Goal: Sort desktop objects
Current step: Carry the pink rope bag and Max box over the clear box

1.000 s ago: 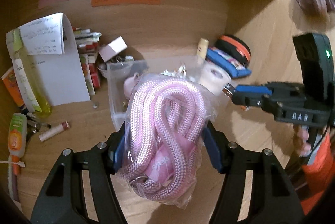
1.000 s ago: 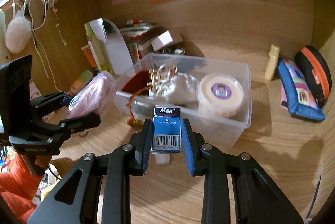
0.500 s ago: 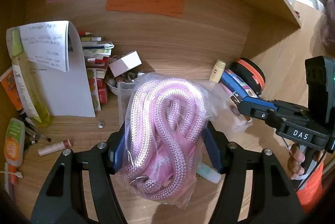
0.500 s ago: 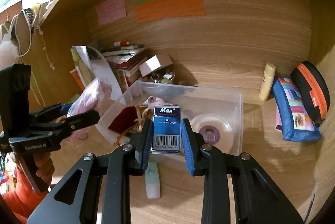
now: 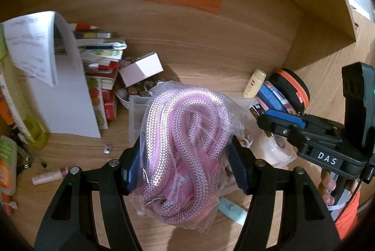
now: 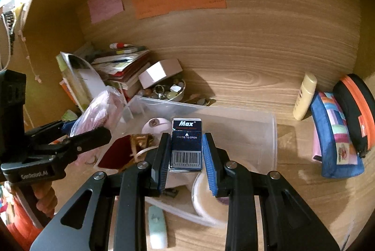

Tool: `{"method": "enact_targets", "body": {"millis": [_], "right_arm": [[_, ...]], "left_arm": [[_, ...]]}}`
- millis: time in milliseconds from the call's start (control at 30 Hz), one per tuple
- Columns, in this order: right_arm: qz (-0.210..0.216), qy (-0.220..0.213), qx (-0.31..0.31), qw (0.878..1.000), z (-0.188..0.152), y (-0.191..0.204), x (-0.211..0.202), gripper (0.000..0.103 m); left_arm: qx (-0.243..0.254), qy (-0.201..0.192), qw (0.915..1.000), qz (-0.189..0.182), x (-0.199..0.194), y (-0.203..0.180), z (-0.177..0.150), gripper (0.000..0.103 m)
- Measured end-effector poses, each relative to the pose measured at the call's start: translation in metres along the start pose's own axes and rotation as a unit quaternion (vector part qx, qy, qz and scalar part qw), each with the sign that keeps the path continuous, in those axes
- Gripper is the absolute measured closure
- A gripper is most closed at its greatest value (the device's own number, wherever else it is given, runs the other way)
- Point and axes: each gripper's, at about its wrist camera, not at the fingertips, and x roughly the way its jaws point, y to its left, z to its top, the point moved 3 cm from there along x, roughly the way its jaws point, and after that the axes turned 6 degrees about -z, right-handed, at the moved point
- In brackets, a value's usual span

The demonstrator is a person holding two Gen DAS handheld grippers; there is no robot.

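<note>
The right tool (image 6: 186,152) is squeezed on a small blue Max box (image 6: 186,145) that stands upright, and the clear bin (image 6: 269,131) sits right behind and under it, in the middle of the right wrist view. The left tool (image 5: 185,157) grips a bag of pink rope (image 5: 185,145) with the bin's corner just past it. I think both things go into that bin. The wooden worktop (image 6: 293,204) is crowded; a back wall with paper notes (image 6: 178,0) closes it in.
</note>
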Motion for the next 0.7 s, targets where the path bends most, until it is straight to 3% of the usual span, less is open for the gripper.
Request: {"method": "enact_targets", "body": {"millis": [500,700], "right_arm": [[-0.041,0.036,-0.024,0.998,0.004,-0.001,0.038,0.077],[-0.049,0.039,-0.031,0.998,0.004,0.003,0.043,0.077]], "left_arm": [[0.006,0.027,0.9996,0.003,0.028,0.004,-0.006,0.038],[-0.002,0.019,0.9998,-0.009,0.023,0.006,-0.005,0.027]]}}
